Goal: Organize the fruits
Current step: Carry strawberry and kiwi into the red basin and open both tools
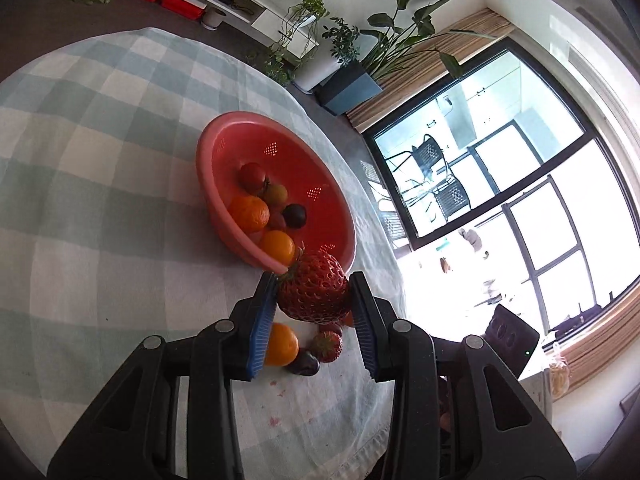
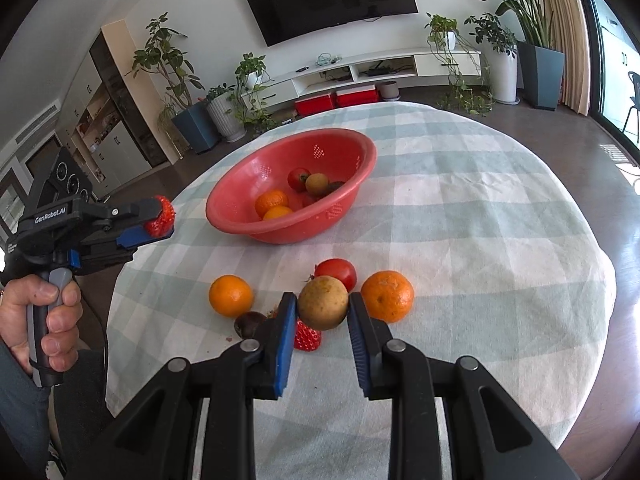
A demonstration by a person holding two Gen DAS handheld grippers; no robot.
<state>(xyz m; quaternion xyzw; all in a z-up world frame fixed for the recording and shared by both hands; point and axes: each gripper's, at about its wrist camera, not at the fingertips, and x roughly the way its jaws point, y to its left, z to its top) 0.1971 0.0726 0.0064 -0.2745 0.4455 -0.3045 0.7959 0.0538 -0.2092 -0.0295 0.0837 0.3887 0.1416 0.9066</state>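
Your left claw (image 1: 313,294) is clamped on a large strawberry (image 1: 313,292), lifted off the table (image 1: 100,200); the blue pads press on both its sides. Just ahead of that claw sits the red colander bowl (image 1: 224,148), its near rim touching the berry's outline in the left wrist view, with two oranges, a tomato, a yellowish fruit and a dark one inside. Below the claw, on the checked cloth, lie another orange (image 1: 282,344), a smaller strawberry (image 1: 327,346) and a dark plum (image 1: 304,366).

Your right claw (image 2: 322,308) grips a round tan fruit (image 2: 322,307). Just behind it is a tomato (image 2: 338,272); to its right an orange (image 2: 387,296); to its left another orange (image 2: 231,295).
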